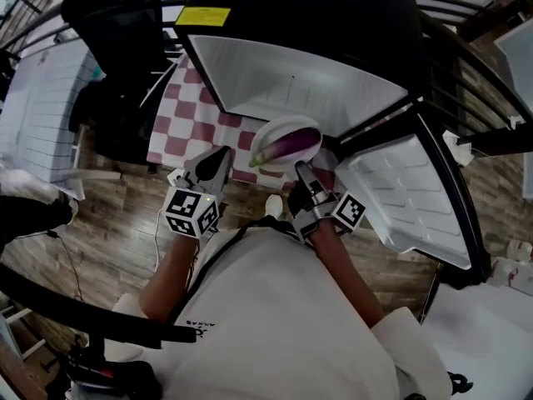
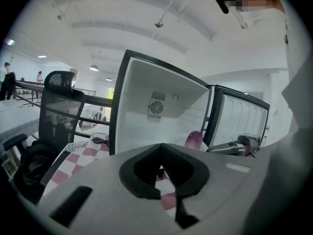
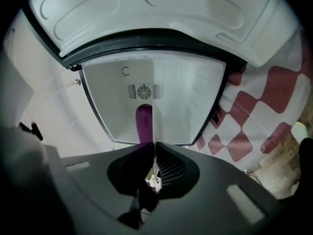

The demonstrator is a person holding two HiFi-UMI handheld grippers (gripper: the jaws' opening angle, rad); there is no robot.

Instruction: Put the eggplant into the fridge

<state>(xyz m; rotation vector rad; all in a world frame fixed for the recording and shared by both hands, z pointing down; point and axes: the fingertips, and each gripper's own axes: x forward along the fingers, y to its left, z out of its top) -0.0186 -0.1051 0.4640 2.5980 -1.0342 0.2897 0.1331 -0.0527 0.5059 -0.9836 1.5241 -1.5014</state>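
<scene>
A purple eggplant (image 1: 291, 144) lies on a white plate (image 1: 275, 129) held in front of the open fridge (image 1: 291, 77), whose white inside is bare. My right gripper (image 1: 301, 170) is shut on the plate's near rim. In the right gripper view the plate (image 3: 154, 126) shows edge-on between the jaws, with the eggplant (image 3: 144, 123) beyond them to the left. My left gripper (image 1: 220, 162) hangs shut and empty to the left of the plate. From the left gripper (image 2: 160, 167) view, the eggplant (image 2: 194, 140) and the right gripper (image 2: 234, 147) show at right.
The fridge door (image 1: 410, 192) stands wide open at the right. A red-and-white checked cloth (image 1: 187, 115) covers the surface left of the fridge. A black office chair (image 1: 117, 23) stands at the far left, with black railings (image 1: 466, 73) behind. The floor is wood (image 1: 108, 223).
</scene>
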